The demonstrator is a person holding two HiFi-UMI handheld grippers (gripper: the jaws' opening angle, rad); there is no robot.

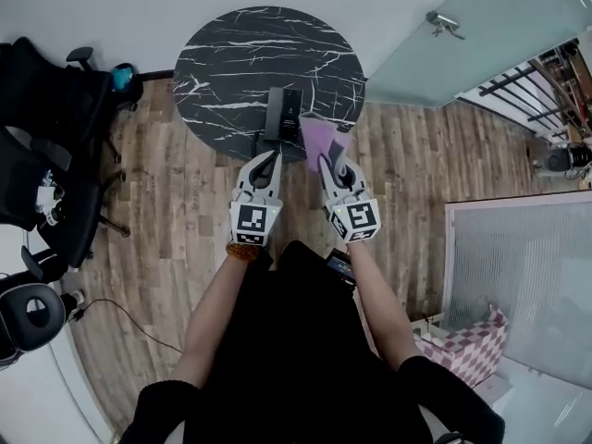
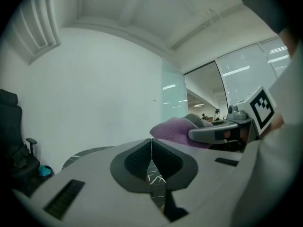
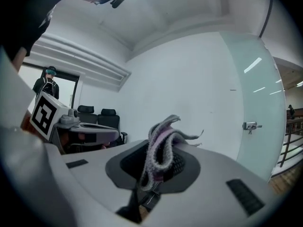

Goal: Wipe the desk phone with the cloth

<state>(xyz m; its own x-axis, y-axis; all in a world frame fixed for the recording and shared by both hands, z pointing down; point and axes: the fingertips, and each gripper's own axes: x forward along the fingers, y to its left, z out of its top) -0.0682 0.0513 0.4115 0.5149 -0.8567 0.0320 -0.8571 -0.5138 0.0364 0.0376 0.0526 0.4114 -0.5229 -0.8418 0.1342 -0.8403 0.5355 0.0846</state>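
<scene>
A black desk phone point(image 1: 282, 114) lies near the front edge of a round black marble table point(image 1: 222, 72). My right gripper point(image 1: 333, 165) is shut on a purple cloth point(image 1: 321, 141), held up just right of the phone at the table's edge. In the right gripper view the cloth point(image 3: 161, 148) sticks up folded from between the shut jaws. My left gripper point(image 1: 271, 158) is shut with nothing in it, just below the phone. In the left gripper view its pads point(image 2: 142, 161) meet, and the cloth point(image 2: 176, 128) shows beyond them.
Black office chairs point(image 1: 55, 146) stand at the left on the wood floor point(image 1: 166, 229). A frosted glass door point(image 1: 462, 26) with a handle is at the upper right, a railing point(image 1: 518, 86) beyond it. A pink checkered object point(image 1: 467, 340) sits lower right.
</scene>
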